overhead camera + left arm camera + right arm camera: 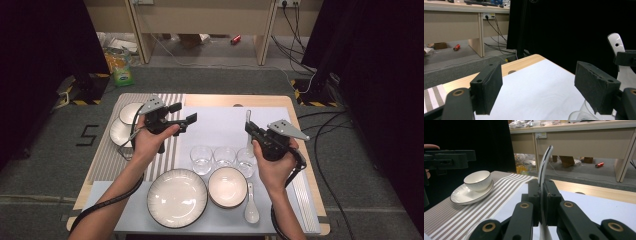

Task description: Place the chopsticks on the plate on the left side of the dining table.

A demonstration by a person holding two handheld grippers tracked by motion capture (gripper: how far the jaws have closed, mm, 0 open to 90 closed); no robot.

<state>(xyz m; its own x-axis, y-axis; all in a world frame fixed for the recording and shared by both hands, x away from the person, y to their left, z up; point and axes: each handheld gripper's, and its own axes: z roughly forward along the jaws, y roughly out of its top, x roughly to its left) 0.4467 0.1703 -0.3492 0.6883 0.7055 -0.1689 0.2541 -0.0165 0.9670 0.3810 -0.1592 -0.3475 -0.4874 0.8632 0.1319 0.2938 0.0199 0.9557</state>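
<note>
Nearest you, at the bottom centre of the high view, a large white plate [177, 197] sat beside a smaller bowl [227, 186], with a white ceramic spoon [250, 206] lying just right of that bowl. Behind them, in the middle of the frame, three clear glasses [224, 157] stood in a row on the pale blue mat [220, 125].

Your right gripper [248, 129] hovered at right of centre, just above the rightmost glass, its jaws pressed together on a second white spoon [545, 162] — the handle rose upright from between the pads in the right gripper view, curving toward the top of the frame. In the left gripper view that same spoon showed at the right edge.

Your left gripper [185, 113] hung left of centre, above the edge of the striped placemat [107, 157], its jaws wide apart with nothing between them — only bare mat lay beyond the pads [489, 86].

Farther off, in the upper left of the table, a small bowl [477, 180] rested on a saucer [464, 195] on the striped placemat.
</note>
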